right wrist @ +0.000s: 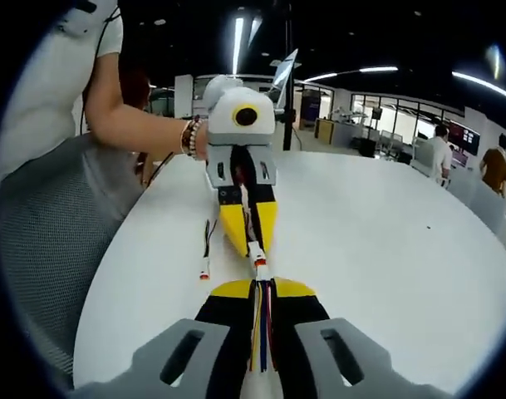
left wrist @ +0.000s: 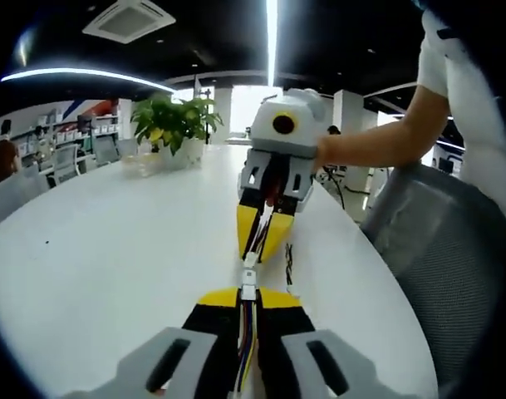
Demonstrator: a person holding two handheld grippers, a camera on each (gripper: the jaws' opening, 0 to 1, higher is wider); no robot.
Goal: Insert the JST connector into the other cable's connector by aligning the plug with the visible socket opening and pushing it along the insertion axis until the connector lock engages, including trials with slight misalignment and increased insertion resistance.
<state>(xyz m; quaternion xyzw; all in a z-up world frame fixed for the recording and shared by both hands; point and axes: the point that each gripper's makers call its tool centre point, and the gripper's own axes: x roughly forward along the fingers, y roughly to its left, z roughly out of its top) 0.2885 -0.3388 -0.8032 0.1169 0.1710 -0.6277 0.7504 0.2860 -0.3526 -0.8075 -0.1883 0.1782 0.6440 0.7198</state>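
In the left gripper view, the left gripper (left wrist: 248, 301) rises from 6 o'clock, clamped narrow on a multicoloured cable whose white JST connector (left wrist: 248, 291) meets the other cable's connector (left wrist: 250, 260) just above the white desk (left wrist: 111, 249). The right gripper (left wrist: 263, 241) faces it from 12 o'clock, closed on that second cable. In the right gripper view, the 2 connectors touch tip to tip at centre, and a spare cable (right wrist: 206, 248) lies on the desk at 9 o'clock.
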